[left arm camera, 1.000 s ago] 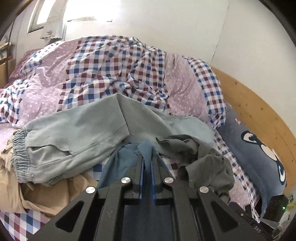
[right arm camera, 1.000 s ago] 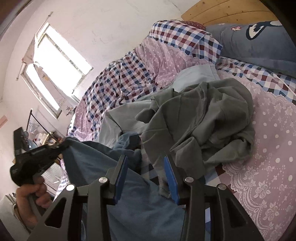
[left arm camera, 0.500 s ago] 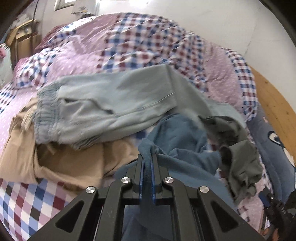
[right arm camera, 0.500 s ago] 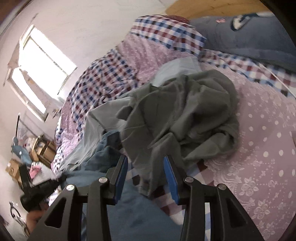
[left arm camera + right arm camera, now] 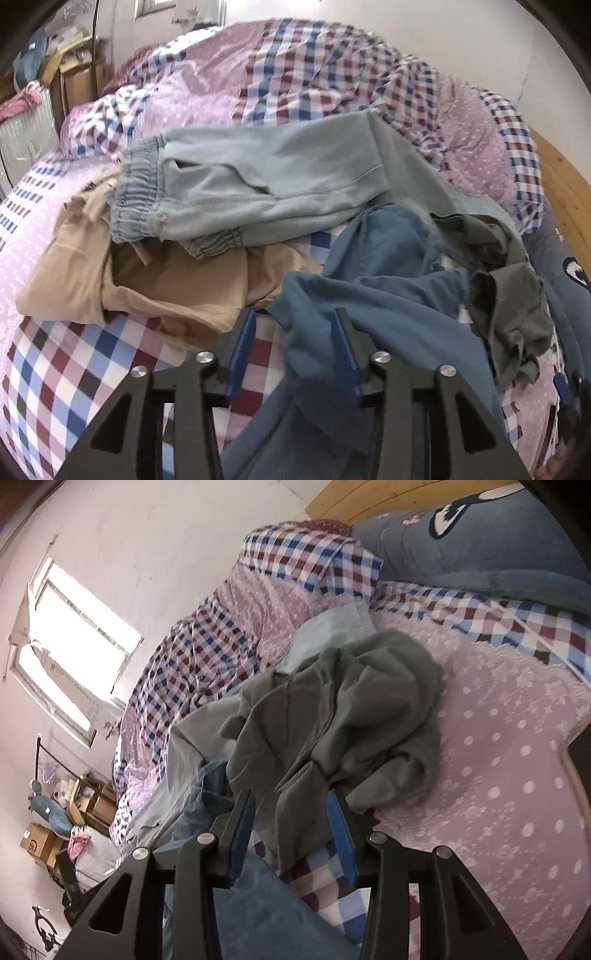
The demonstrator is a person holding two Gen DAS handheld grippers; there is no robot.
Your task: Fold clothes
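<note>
Tan garment (image 5: 147,280): partly under the pale trousers (image 5: 280,184).
Blue garment (image 5: 373,295): lower part cut off by the frame edge.
Pillow (image 5: 498,550): cropped at the edge.

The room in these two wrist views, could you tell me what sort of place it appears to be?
Most likely a lived-in home bedroom. Loose clothes lie on a bed with a checked quilt and a wooden headboard, a blue pillow against it. A window and cardboard boxes along the wall suggest a household room.
</note>
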